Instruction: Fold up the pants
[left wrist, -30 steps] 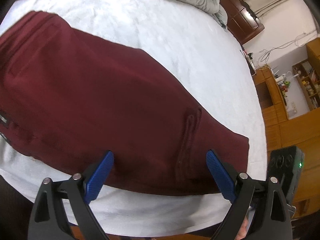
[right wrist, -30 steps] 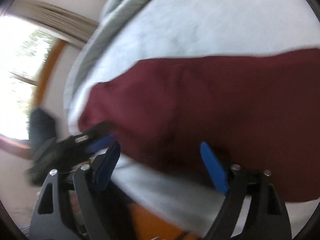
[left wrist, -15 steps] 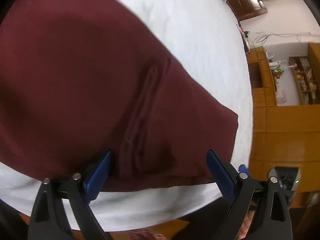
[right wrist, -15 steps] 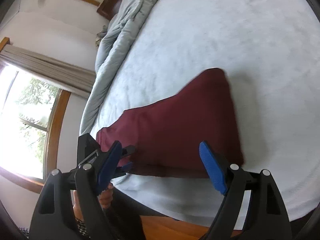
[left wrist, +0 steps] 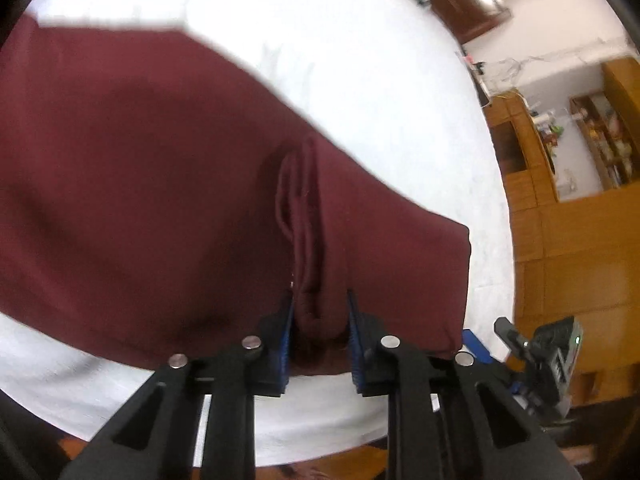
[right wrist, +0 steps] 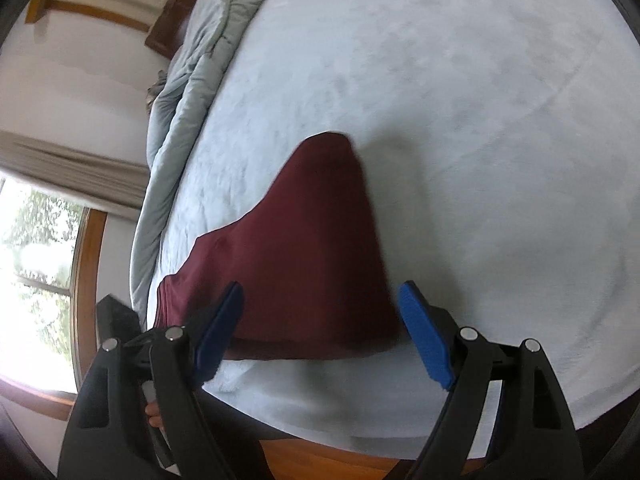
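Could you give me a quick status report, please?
Left gripper just closed, pinching near edge of maroon fabric pants. Right gripper open over their other end. Pants flat on pale blue bed cover. Nothing obstructing.

Pants (left wrist: 168, 208) lie flat on the bed (left wrist: 360, 80), along its near edge. Bunched duvet (right wrist: 192, 92) at the bed's far end.

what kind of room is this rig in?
Most likely a bedroom in a home: a bed under a white blanket, a bunched grey duvet by a dark wooden headboard, a curtained window, and wooden shelving along the wall.
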